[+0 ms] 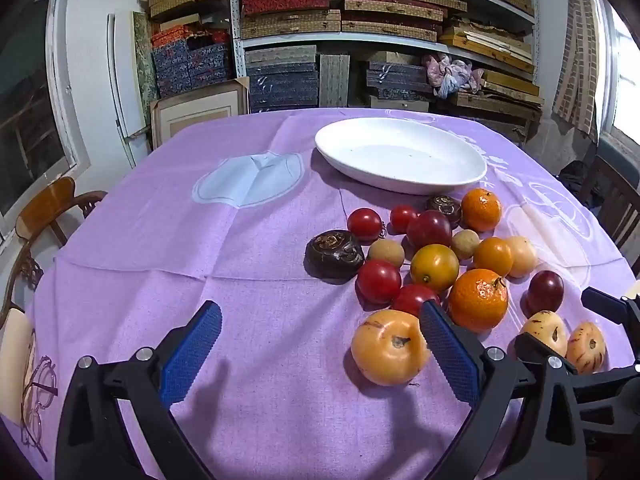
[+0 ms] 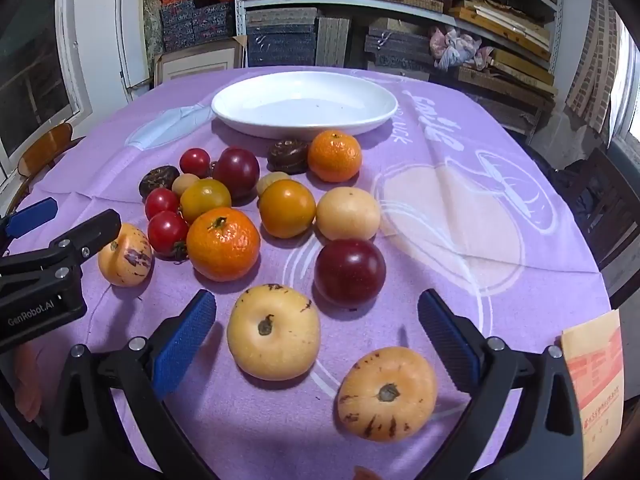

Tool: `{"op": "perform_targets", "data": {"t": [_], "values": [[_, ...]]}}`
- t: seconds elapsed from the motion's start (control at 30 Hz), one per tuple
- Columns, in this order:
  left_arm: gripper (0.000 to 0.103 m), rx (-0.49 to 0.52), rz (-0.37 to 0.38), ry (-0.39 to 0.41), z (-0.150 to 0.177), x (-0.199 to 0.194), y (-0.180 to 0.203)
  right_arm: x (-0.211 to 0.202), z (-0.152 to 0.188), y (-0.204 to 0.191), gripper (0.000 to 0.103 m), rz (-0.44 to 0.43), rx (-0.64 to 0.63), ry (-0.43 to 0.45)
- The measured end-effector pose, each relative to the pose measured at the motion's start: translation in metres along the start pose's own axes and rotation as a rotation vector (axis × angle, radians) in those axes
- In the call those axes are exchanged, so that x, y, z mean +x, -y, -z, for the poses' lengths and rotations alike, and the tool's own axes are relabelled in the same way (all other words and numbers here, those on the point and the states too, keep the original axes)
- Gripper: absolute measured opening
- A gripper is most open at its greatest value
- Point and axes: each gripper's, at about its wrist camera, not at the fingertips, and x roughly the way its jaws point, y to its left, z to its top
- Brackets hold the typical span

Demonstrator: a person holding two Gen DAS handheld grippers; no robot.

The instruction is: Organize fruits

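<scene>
A white oval plate (image 1: 400, 178) (image 2: 240, 116) stands empty at the far side of the purple cloth. Several fruits lie in front of it: mandarins (image 1: 478, 300) (image 2: 223, 244), red tomatoes (image 1: 378, 281) (image 2: 167, 233), dark plums (image 2: 350, 272), yellow tomatoes (image 2: 287, 208), dark water chestnuts (image 1: 334, 254). My left gripper (image 1: 320, 324) is open and empty; a pale streaked melon (image 1: 390, 346) lies just inside its right finger. My right gripper (image 2: 316, 316) is open and empty, with two pale streaked melons (image 2: 274, 332) (image 2: 386, 394) between its fingers.
The left gripper's body (image 2: 44, 276) reaches in at the left of the right wrist view, beside a third pale melon (image 2: 125, 255). A red-printed paper packet (image 2: 596, 380) lies at the right table edge. Wooden chairs (image 1: 44, 208) stand around the table; stacked shelves fill the back.
</scene>
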Motion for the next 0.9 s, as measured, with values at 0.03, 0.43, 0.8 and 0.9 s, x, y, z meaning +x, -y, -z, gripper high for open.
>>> {"op": "perform_targets", "data": {"t": [0.03,0.43,0.8,0.9], "values": [[0.1,-0.003,-0.005,0.008,0.0,-0.001,0.001,0.001,0.0,0.0,0.099,-0.002,0.001,-0.007],[0.1,-0.026,-0.006,0.002,-0.001,-0.001,-0.004,-0.007,0.002,-0.005,0.099,0.015,-0.024,0.017],[0.1,0.013,0.025,-0.035,0.0,0.001,0.0,-0.01,0.002,-0.005,0.099,0.021,-0.023,0.032],[0.1,0.013,0.03,-0.04,0.001,0.0,0.001,-0.012,0.002,-0.003,0.099,0.03,-0.02,0.045]]}}
